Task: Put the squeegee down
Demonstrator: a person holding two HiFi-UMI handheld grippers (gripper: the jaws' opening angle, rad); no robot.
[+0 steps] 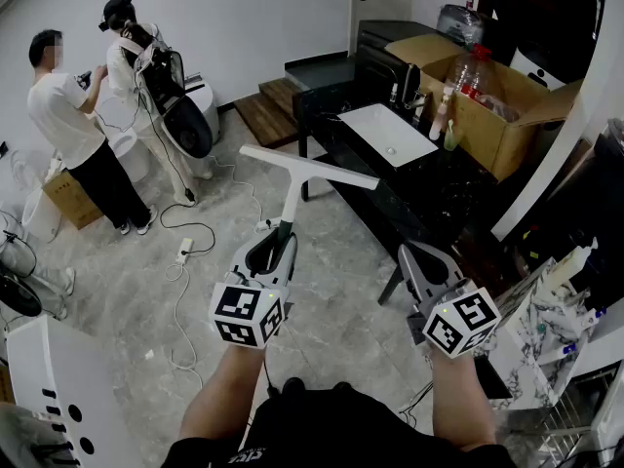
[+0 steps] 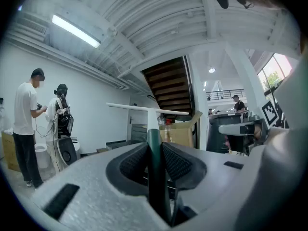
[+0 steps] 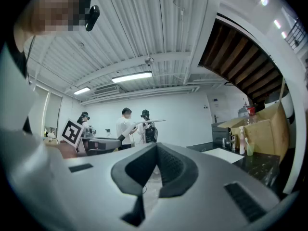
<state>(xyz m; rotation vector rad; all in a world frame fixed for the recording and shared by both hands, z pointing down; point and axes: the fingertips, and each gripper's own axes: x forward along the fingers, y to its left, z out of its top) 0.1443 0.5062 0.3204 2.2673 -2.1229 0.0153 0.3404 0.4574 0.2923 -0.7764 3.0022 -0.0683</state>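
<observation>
Forearms (image 1: 234,388) reach out from the bottom edge of the head view, each holding a grey two-jaw tool with a marker cube. Beneath them spreads the pale grey marbled stone floor (image 1: 331,310). To the right runs a long glossy black counter (image 1: 444,198), with a flat white rectangular sink basin (image 1: 388,133) set into it. An open brown cardboard box (image 1: 502,125) sits at the counter's far end. At the far left two people (image 1: 73,115) stand close together by the white wall.

The left gripper (image 1: 273,250) (image 2: 154,146) is clamped on the dark green handle of the white T-shaped squeegee (image 1: 292,188) (image 2: 153,121), its ribbed black pads pressing the handle from both sides. The squeegee is in the air above the floor, left of the counter, handle pointing away from the person and blade lying crosswise at its far end. The right gripper (image 1: 414,258) (image 3: 156,146) hangs beside it with its jaws brought together on nothing. A small white power strip (image 1: 183,253) lies on the floor
</observation>
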